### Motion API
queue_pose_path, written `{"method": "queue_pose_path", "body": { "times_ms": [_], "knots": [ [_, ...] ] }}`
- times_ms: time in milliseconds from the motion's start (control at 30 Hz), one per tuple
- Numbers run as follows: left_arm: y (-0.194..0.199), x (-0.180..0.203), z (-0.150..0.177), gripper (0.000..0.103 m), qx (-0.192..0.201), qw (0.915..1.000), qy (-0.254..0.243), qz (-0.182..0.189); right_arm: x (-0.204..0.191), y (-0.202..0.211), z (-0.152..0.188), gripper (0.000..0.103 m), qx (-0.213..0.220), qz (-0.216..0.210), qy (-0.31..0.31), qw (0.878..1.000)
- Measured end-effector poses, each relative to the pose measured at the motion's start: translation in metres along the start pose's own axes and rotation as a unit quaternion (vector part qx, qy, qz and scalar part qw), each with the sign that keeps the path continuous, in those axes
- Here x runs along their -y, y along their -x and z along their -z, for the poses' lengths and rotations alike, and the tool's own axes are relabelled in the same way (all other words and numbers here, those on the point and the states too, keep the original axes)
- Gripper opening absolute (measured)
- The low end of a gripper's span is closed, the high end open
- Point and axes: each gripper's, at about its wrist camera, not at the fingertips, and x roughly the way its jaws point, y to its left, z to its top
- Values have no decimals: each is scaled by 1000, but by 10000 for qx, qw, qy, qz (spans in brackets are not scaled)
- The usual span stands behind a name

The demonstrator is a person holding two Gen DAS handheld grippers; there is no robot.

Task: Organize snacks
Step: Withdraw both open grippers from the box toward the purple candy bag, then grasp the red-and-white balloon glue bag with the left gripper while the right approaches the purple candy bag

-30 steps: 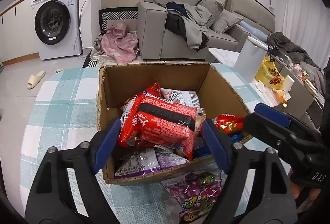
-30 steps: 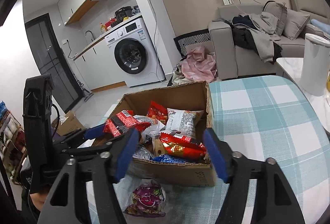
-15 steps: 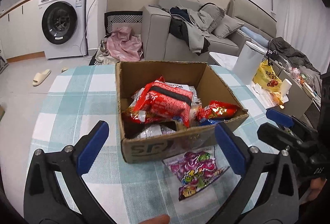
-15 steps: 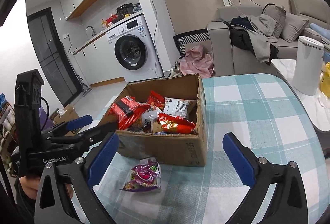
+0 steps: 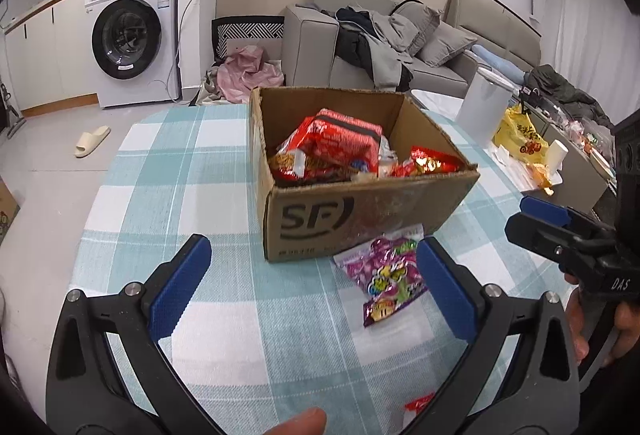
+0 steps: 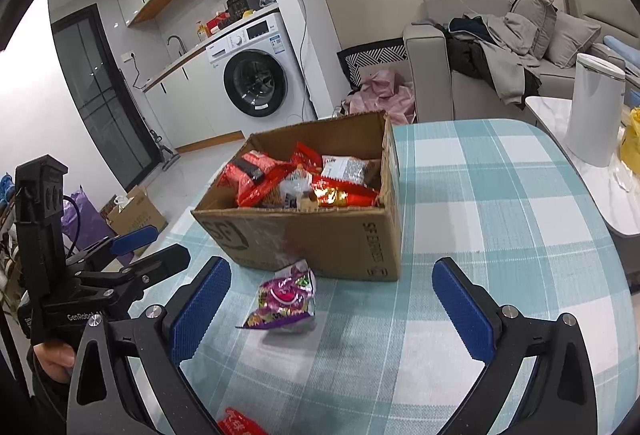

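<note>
An open cardboard box [image 5: 360,213] [image 6: 320,235] stands on the teal checked tablecloth [image 5: 192,171], filled with several snack packets, a big red one [image 5: 340,143] on top. A purple candy bag [image 5: 386,275] [image 6: 286,297] lies on the cloth against the box's near wall. My left gripper [image 5: 312,275] hangs open and empty in front of the box. My right gripper [image 6: 330,299] is also wide open with nothing in it, the purple bag just beyond its left finger. A red packet [image 6: 236,423] [image 5: 418,405] peeks in at the near table edge.
A white bin [image 6: 596,107] and a yellow bag [image 5: 520,139] stand on a low side table right of the dining table. Behind are a grey sofa [image 5: 360,47] with clothes, a washing machine [image 5: 128,35] and a slipper [image 5: 92,141] on the floor.
Both grippers let go of red packets over the box, opened wide and drew back toward the near edge. The packets stay in the box; the purple bag has not moved.
</note>
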Motion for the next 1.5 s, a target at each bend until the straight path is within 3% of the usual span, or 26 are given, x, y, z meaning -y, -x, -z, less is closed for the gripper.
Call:
{"method": "queue_pose_path", "body": {
  "times_ms": [533,1000,1500],
  "knots": [
    [22,-3,55,102,-402,9990,182,-18,-9,0,44,103,-564,76,188,9982],
    [31,25,95,102,-721,9973,-136,-35,-9,13,76,103,-810,137,258,9963],
    [18,65,119,102,-1175,9912,-469,401,-3,11,83,103,-916,225,195,9953]
  ]
}}
